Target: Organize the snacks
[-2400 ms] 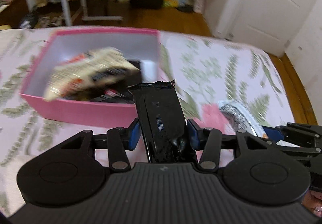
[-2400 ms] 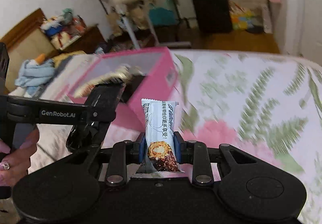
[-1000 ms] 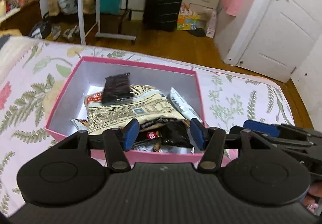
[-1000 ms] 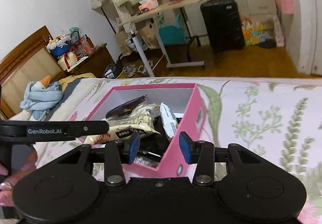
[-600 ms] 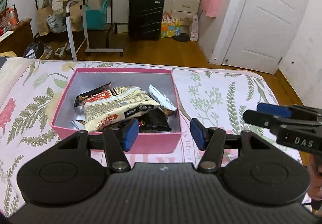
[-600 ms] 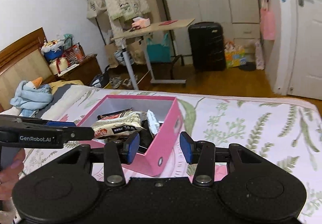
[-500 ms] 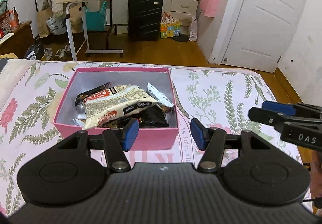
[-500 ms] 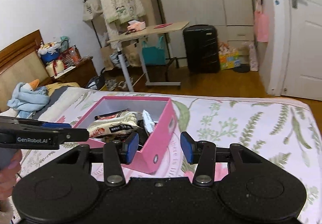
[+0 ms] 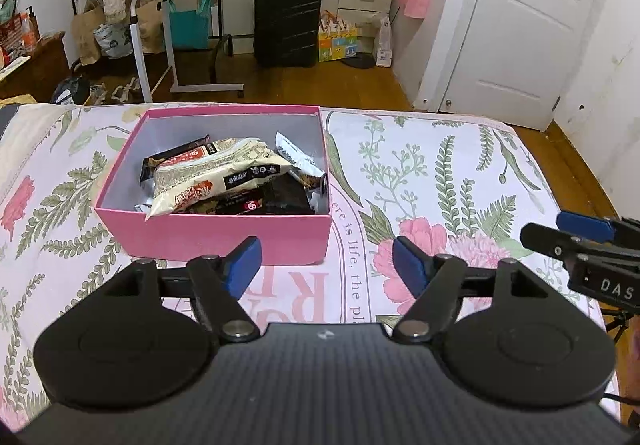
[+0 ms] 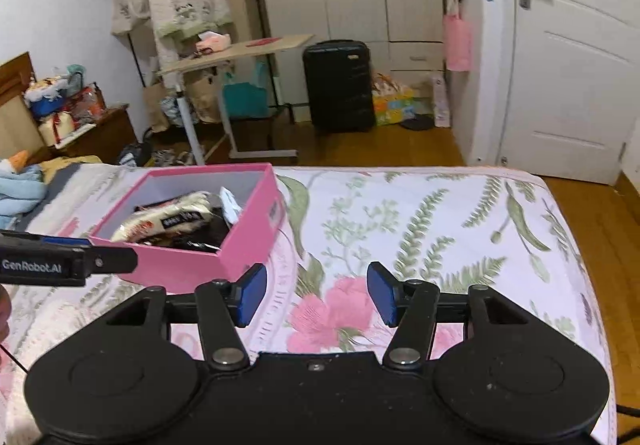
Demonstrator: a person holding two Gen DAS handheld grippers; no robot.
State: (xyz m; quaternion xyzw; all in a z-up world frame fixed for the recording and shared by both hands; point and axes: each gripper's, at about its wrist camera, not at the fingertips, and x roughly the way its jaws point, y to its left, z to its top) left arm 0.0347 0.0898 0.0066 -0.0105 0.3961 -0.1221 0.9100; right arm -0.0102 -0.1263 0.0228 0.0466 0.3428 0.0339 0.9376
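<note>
Both tools, the left tool [image 9: 326,263] and right tool [image 10: 316,293], are now backing away wide open and empty, leaving the snacks [image 9: 216,175] in the pink box [image 9: 224,235], so scanning the bed [image 9: 440,165] for strays is the sensible finish.

Both cameras sit low over the bed [image 9: 440,173], facing its foot and the door. The left view has the pink box [image 9: 224,233] near at 12 o'clock; the right shares it at 10 o'clock [image 10: 240,241].
</note>
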